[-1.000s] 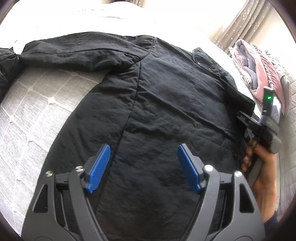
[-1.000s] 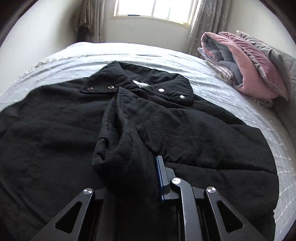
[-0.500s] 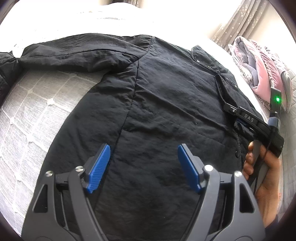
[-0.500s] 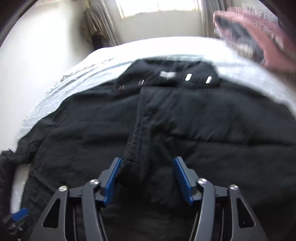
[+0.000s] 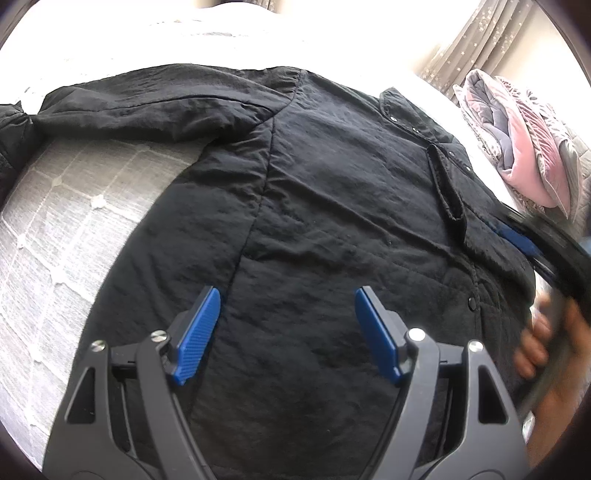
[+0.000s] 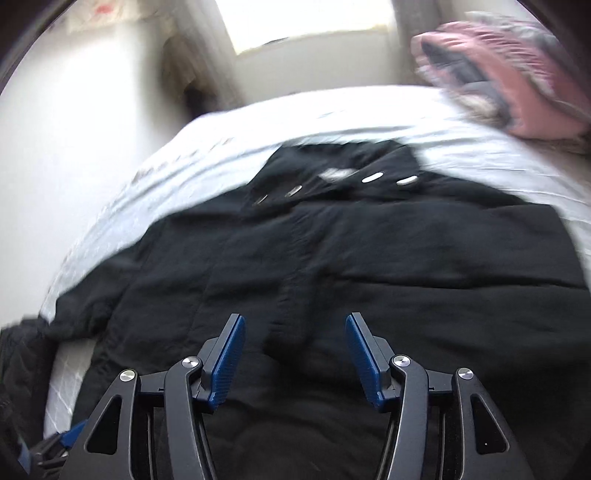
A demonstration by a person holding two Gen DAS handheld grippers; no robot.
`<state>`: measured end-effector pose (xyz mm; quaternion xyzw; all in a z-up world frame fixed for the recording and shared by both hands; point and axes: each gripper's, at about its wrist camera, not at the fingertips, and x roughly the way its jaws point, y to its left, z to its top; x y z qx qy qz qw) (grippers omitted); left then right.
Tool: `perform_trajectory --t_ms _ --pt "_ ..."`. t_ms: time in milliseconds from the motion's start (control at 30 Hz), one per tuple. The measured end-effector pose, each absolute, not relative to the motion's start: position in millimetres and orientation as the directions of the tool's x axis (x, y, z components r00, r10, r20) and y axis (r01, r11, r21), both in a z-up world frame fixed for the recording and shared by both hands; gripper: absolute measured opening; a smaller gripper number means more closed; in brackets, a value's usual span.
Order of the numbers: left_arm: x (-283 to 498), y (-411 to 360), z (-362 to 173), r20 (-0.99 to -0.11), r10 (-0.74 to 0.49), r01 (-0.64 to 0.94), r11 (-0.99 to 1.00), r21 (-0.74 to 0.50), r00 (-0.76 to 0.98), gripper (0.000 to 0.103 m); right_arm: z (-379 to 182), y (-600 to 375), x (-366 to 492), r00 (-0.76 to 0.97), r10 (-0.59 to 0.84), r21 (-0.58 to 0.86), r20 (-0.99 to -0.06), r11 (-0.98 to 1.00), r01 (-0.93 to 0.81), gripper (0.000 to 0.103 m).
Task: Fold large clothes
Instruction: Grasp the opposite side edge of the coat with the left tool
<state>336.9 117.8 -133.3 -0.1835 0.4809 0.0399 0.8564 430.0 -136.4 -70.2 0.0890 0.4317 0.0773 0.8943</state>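
Note:
A large black jacket [image 5: 332,206] lies spread front-up on the bed, its left sleeve [image 5: 147,99] stretched out sideways. My left gripper [image 5: 288,328] hovers open over the lower left front, with nothing between its pads. In the right wrist view the jacket [image 6: 388,266] fills the middle, its snap-button collar [image 6: 332,177] at the far end. My right gripper [image 6: 295,354] stands open above the front placket [image 6: 291,288], which lies flat below the fingers, untouched. The right gripper [image 5: 517,236] shows blurred at the left wrist view's right edge, held by a hand [image 5: 535,343].
A folded pink and grey quilt [image 5: 524,147] is piled at the far right of the bed [image 6: 509,74]. The grey quilted bedspread [image 5: 74,221] shows left of the jacket. A window [image 6: 306,22] and curtains are behind the bed, with a white wall on the left.
My right gripper opened and let go of the bunched front edge, which now lies flat. It then lifted, pulled back and rolled. The left gripper stayed still and open.

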Motion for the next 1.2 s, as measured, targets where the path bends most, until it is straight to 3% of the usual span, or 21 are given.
perform_trajectory --t_ms 133,233,467,533,667,867,1200 --pt "335.9 135.5 -132.2 -0.837 -0.087 -0.297 0.911 -0.287 0.540 0.076 -44.8 -178.6 375.0 0.607 0.185 0.233 -0.773 0.972 0.001 0.062" --pt "332.7 151.7 -129.2 -0.832 -0.067 -0.337 0.894 -0.296 0.551 0.076 -41.8 -201.1 328.5 0.580 0.171 0.231 -0.796 0.972 0.031 0.073" --pt "325.8 194.0 -125.9 -0.823 -0.018 -0.397 0.870 -0.294 0.568 0.076 -73.6 -244.7 261.3 0.600 0.202 0.340 -0.774 0.932 0.125 0.082" --pt "323.5 208.5 -122.0 -0.802 -0.018 -0.398 0.862 -0.315 0.597 0.077 -91.1 -248.4 259.1 0.592 0.196 0.342 -0.782 0.928 0.145 0.082" --pt "322.8 239.7 -112.3 -0.791 0.088 -0.501 0.814 -0.293 0.606 0.090 -96.7 -241.8 267.4 0.567 0.210 0.338 -0.796 0.932 0.129 0.082" --pt "348.0 271.8 -97.9 -0.836 0.059 -0.521 0.805 -0.284 0.546 0.090 -96.4 -226.9 266.6 0.559 0.189 0.280 -0.807 0.957 0.081 0.082" --pt "369.6 389.2 -49.3 -0.806 0.303 -0.705 0.684 -0.188 0.508 0.090 -97.3 -208.8 267.3 0.553 0.176 0.223 -0.814 0.975 0.019 0.082"
